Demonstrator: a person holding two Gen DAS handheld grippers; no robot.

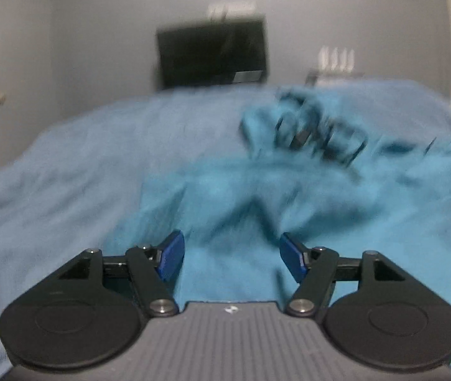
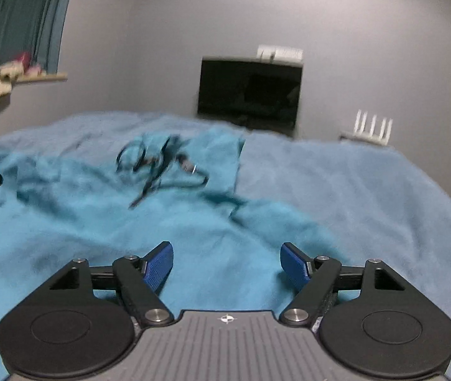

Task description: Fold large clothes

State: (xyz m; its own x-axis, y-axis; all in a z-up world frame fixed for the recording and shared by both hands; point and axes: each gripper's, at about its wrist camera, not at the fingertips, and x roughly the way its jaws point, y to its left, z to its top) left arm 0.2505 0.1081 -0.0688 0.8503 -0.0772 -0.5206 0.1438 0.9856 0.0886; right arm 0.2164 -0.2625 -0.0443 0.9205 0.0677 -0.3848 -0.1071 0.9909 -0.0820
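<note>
Between folds: the teal garment [image 2: 104, 254] lies rumpled on the bed [image 2: 368, 197]; both grippers, left [image 1: 231, 255] and right [image 2: 227, 265], fingers apart and empty, probably need fresh edge grips next.

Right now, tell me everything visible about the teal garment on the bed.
The teal soft-fabric garment lies crumpled and rumpled, not yet folded, spread over the paler blue fleecy bed cover. A tangle of dark cord with a small metal piece rests on its far part. Blur hides its cut and seams. Both hand-held grippers stand open above its near edge, gripping nothing.
</note>
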